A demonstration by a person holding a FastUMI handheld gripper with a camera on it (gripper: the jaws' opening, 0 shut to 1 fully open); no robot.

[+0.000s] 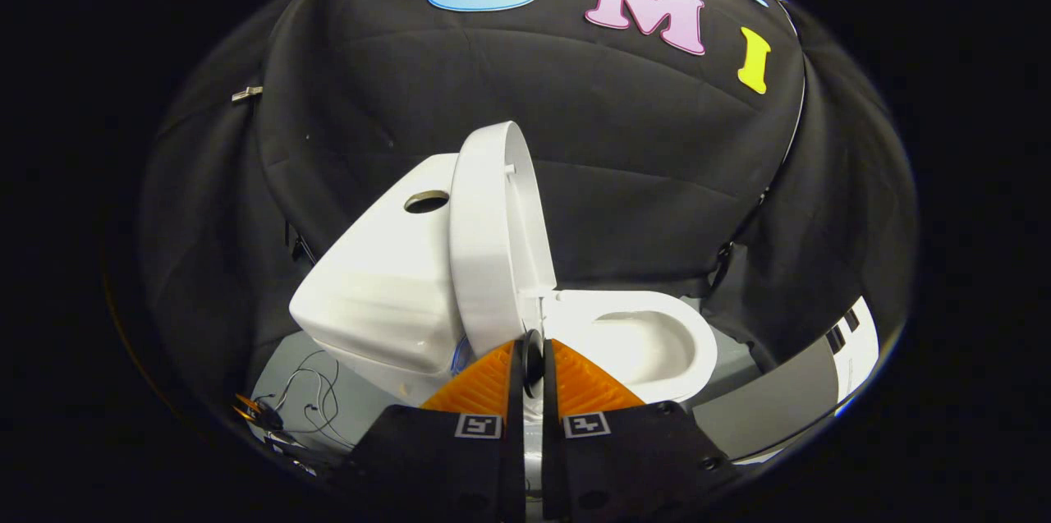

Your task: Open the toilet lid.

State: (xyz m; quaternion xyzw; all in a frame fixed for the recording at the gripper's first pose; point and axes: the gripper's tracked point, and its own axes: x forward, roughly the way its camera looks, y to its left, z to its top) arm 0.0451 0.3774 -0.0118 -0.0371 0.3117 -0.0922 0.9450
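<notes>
Two fingers of the tongs (532,363) stand narrow, nearly together, gripping nothing. The toilet lid (484,236) stands upright against the tank (378,277), just ahead; withdraw gently, without nudging it.

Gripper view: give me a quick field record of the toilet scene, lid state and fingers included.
lid: raised, standing close to upright, leaning back against the tank
bowl: open to view, beyond the fingers and off to one side
tank top: round hole near the lid's upper edge
gripper: fingers nearly closed, narrow gap, just in front of the lid's lower edge; whether they pinch anything cannot be told
floor: loose wires beside the toilet base
task state: lid looks open
</notes>
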